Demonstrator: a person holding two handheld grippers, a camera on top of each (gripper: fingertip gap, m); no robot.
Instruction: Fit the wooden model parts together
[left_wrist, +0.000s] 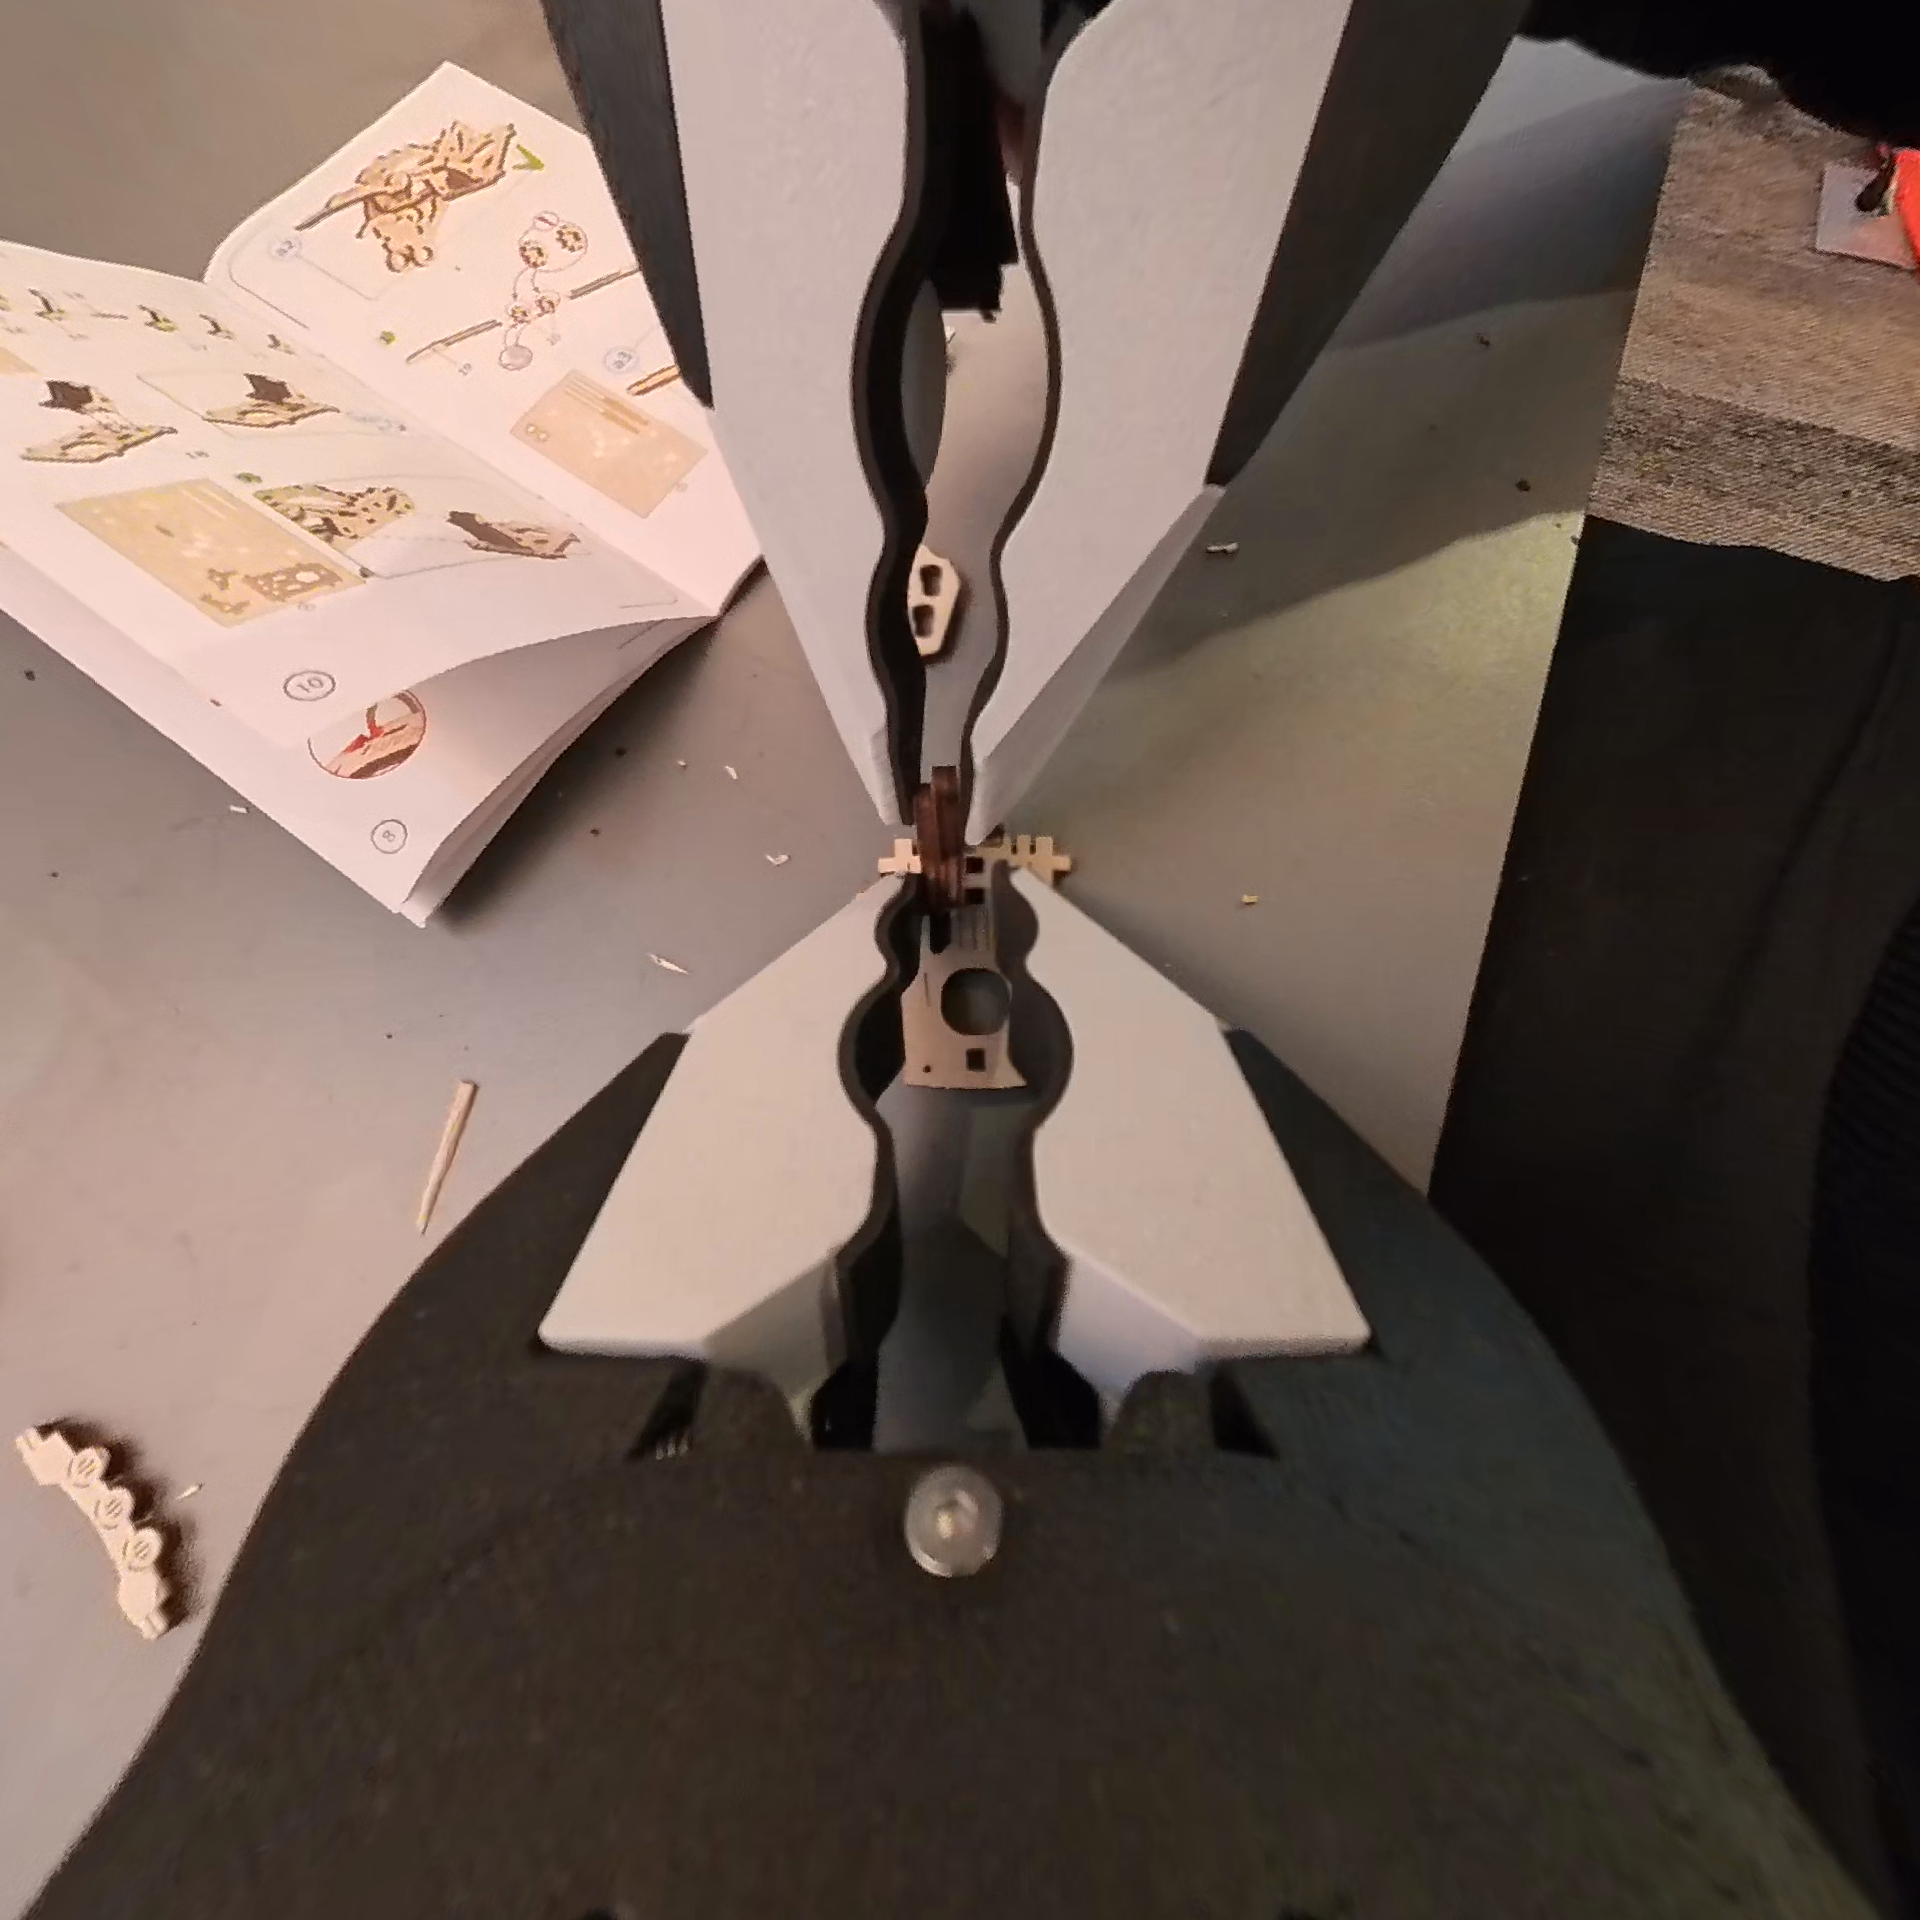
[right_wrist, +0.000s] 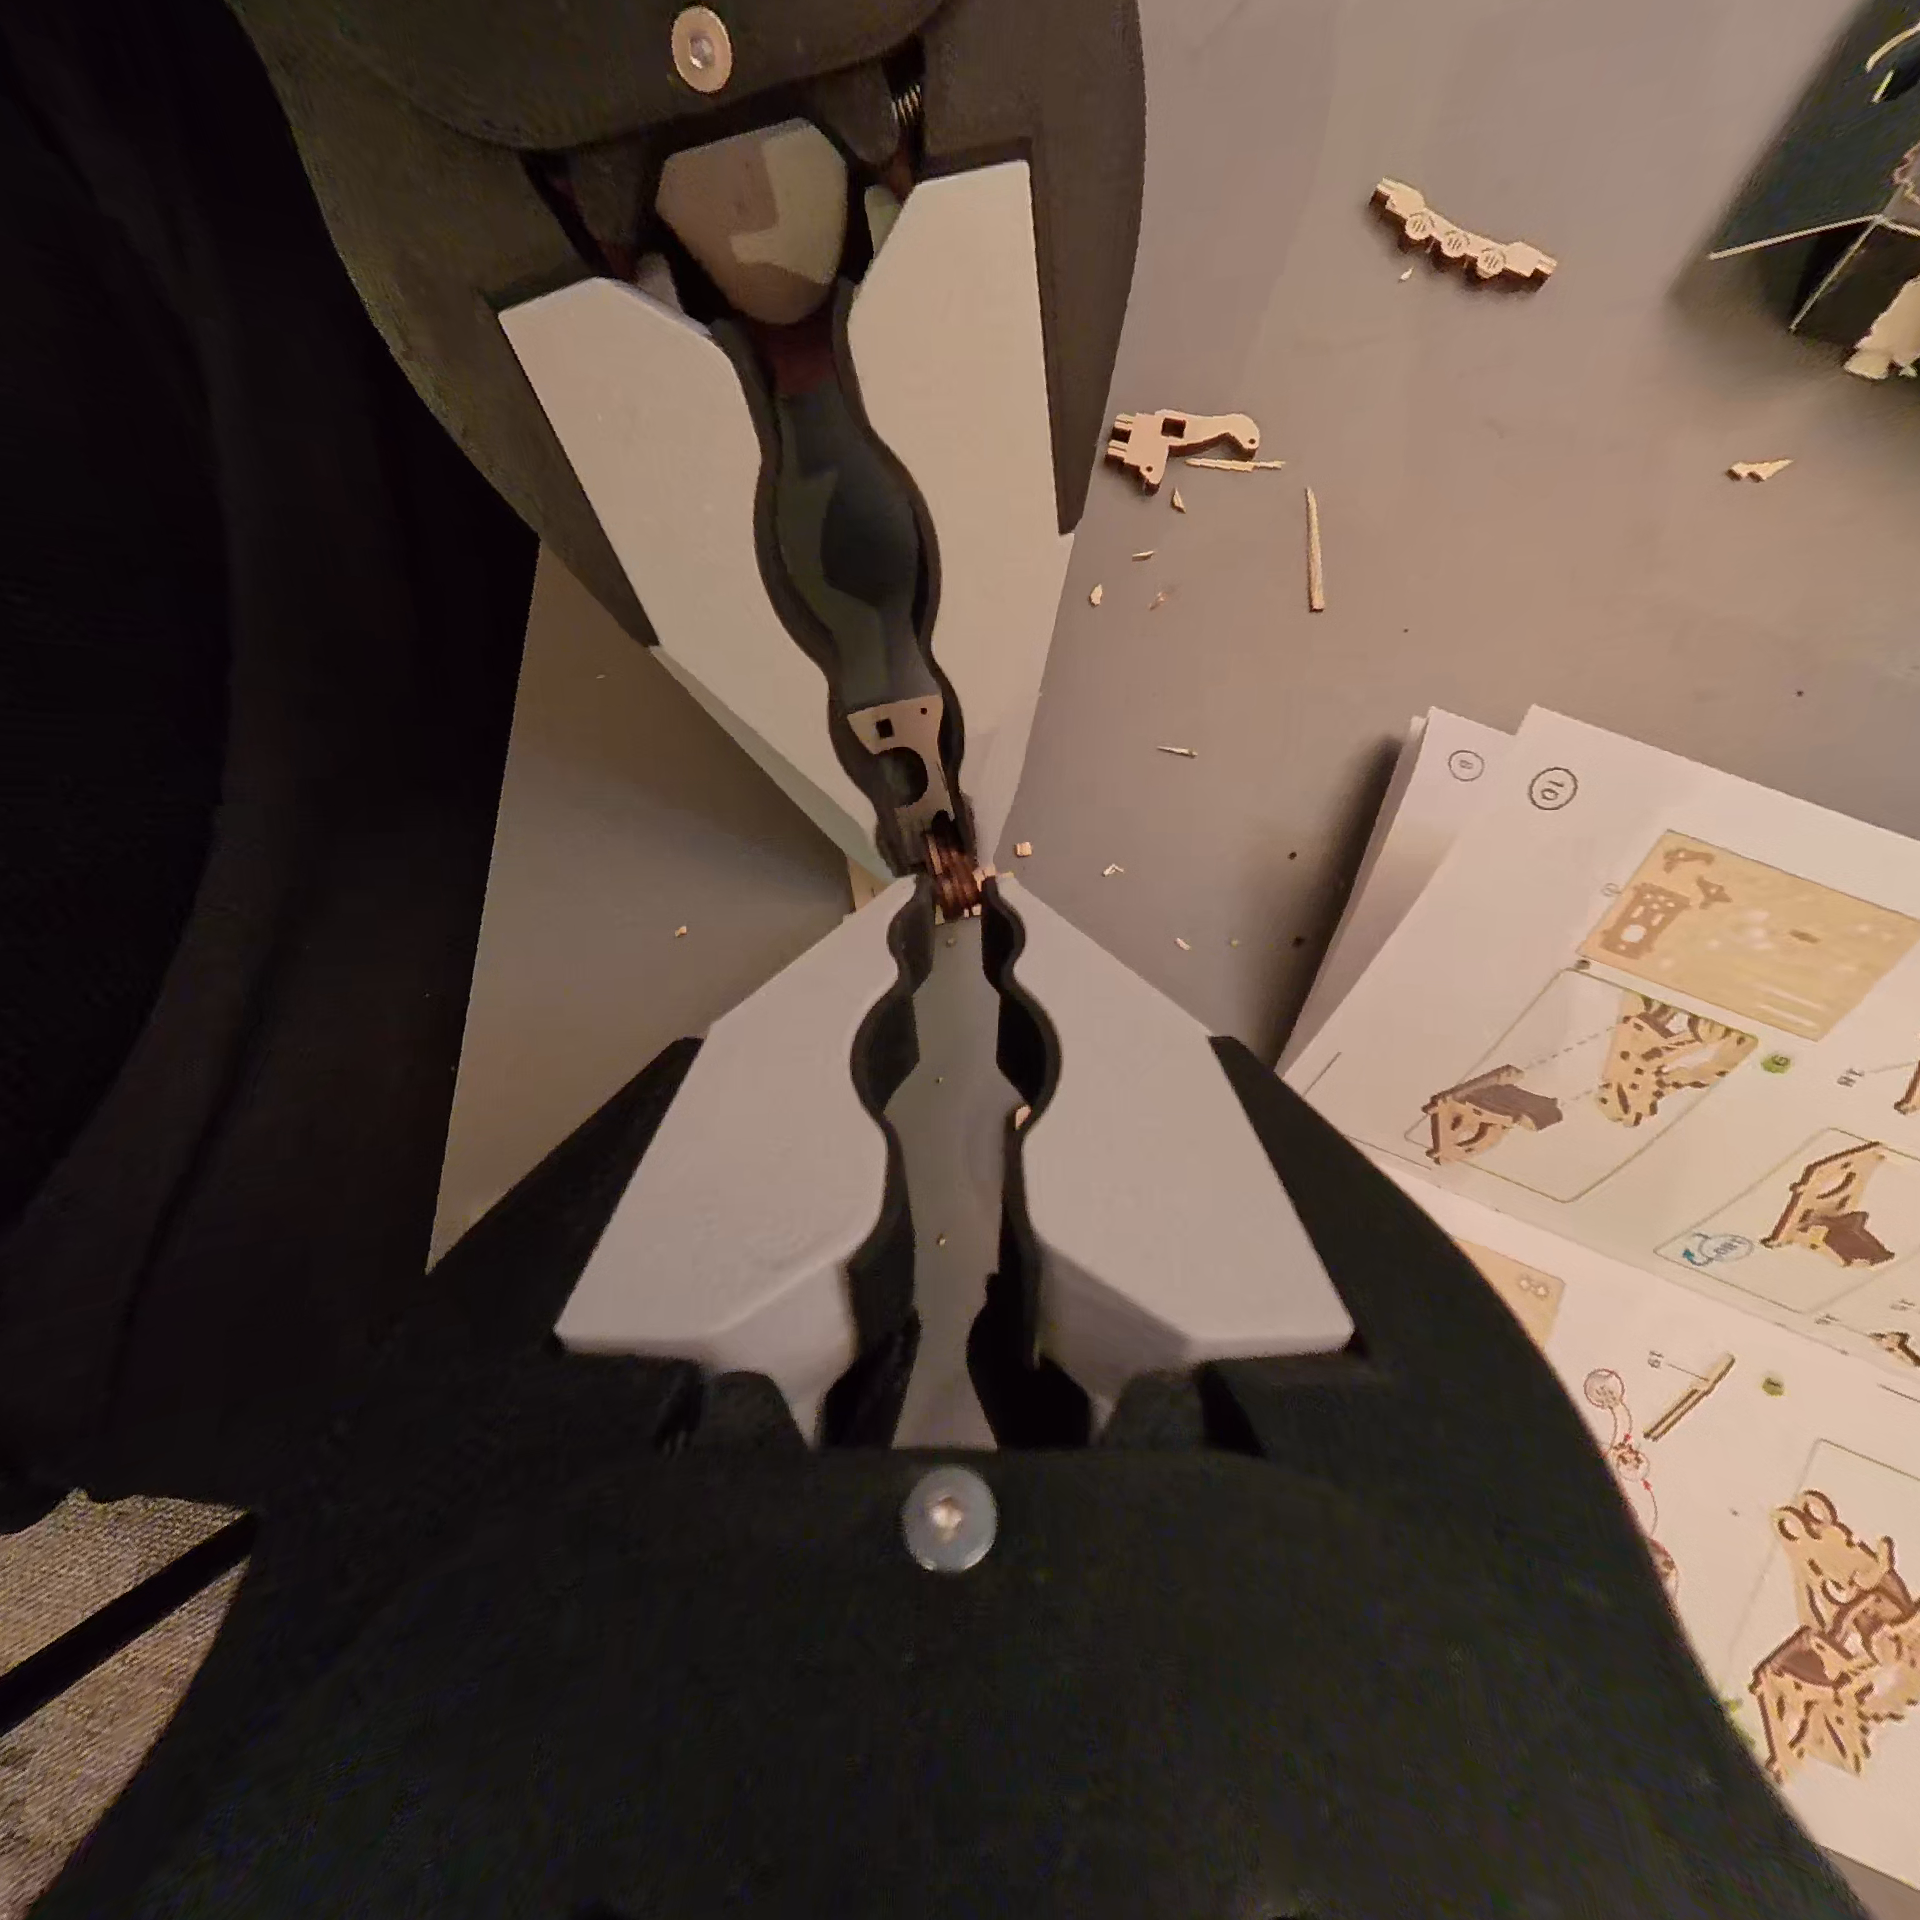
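Tip to tip above the grey table (left_wrist: 208, 1039), the left gripper (left_wrist: 961, 883) clenched a thin holed plywood plate (left_wrist: 961, 1023) while the right gripper (right_wrist: 951, 899) pinched a small dark-edged wooden piece (right_wrist: 954, 883); both looked light, stiff and snappable, best gripped across flat faces

The left gripper (left_wrist: 961, 883) comes up from the bottom of the picture and pinches a flat wooden plate (left_wrist: 961, 1023) with a round hole in it. The right gripper (left_wrist: 940, 795) reaches down from the top and squeezes a small dark wooden piece (left_wrist: 943, 847) that touches the top end of the plate (right in the middle of the picture). On the grey table (left_wrist: 208, 1039) an open booklet (left_wrist: 343, 499) lies at the upper left, a toothpick (left_wrist: 447, 1153) at the left and a bumpy wooden strip (left_wrist: 104, 1517) at the lower left.
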